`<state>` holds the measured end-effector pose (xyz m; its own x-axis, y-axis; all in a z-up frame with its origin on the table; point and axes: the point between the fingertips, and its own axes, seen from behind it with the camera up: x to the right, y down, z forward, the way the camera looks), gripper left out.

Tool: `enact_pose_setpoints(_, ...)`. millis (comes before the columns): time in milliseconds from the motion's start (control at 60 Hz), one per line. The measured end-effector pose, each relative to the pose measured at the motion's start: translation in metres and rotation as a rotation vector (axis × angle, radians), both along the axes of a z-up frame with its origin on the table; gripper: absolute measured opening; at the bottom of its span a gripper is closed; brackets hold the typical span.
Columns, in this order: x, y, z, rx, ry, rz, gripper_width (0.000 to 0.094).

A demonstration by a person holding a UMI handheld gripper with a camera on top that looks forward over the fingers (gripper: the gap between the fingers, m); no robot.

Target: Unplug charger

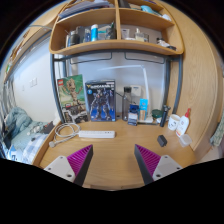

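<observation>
Charger and power strip (97,134) are sitting toward the back of the wooden desk (120,160), just in front of the boxed figure (100,100) leaning against the wall, with a coil of white cable (66,129) lying beside the strip's left end. I am judging the task as barely begun: nothing is being gripped, and the gripper (112,163) is hovering well short of the strip, its purple pads (75,160) standing wide apart with bare desk between them. The reach, the grasp and the pull are all left. The strip is lying flat, its long axis running side to side across the desk. Which plug on it is the charger, I cannot tell from here.
</observation>
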<state>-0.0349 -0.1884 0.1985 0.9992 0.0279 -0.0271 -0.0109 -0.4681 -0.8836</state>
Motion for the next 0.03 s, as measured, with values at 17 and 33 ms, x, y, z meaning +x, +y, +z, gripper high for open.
enact_pose_setpoints(17,-0.0002,-0.0006,-0.0006,-0.001,0.004,-0.002,0.0843)
enact_pose_setpoints(33,-0.0006,-0.0015,-0.0014,-0.003,0.008,-0.003,0.0843)
